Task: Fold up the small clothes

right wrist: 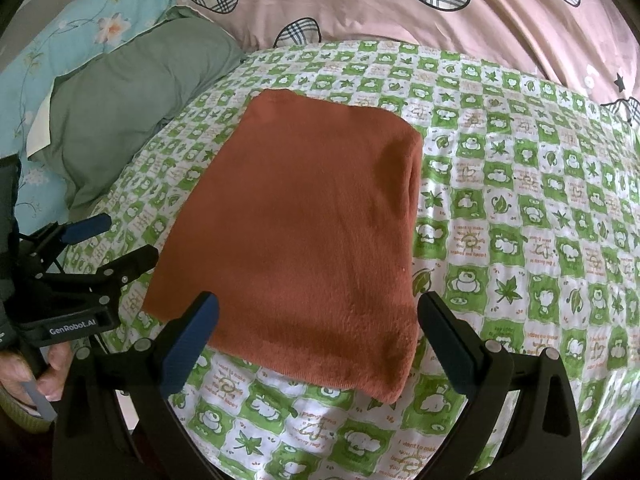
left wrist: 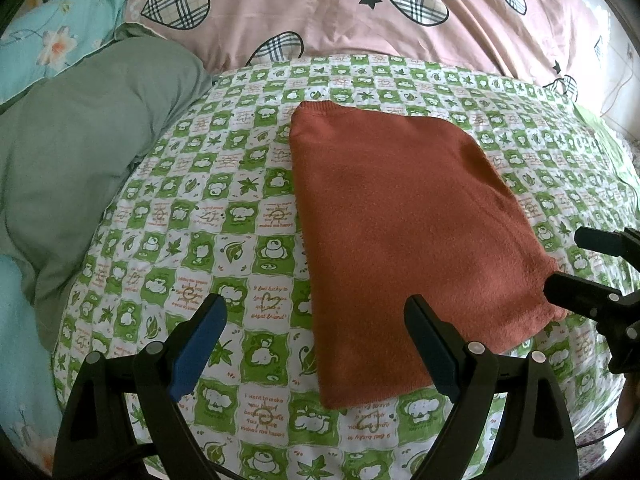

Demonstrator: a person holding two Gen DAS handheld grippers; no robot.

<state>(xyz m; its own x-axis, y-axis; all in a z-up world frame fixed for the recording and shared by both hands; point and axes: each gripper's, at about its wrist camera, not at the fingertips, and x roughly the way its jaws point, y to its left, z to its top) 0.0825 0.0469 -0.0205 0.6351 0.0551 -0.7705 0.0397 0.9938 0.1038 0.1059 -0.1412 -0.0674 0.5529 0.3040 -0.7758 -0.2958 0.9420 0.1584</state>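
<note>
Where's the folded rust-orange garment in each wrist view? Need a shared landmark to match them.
Left wrist: folded rust-orange garment sits centre-right, near corner behind the right finger.
Right wrist: same garment centre, slightly left.
Shared landmark: grey-green pillow, upper left in both.

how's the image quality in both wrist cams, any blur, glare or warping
Left wrist view: strong fisheye bowing of the checked sheet, dark vignette in the corners, soft daylight, no glare; the rust garment is sharp, the sheet's right edge smears. Right wrist view: same bowing and vignette; the garment is sharp at centre, and the pink quilt looks slightly washed out.
</note>
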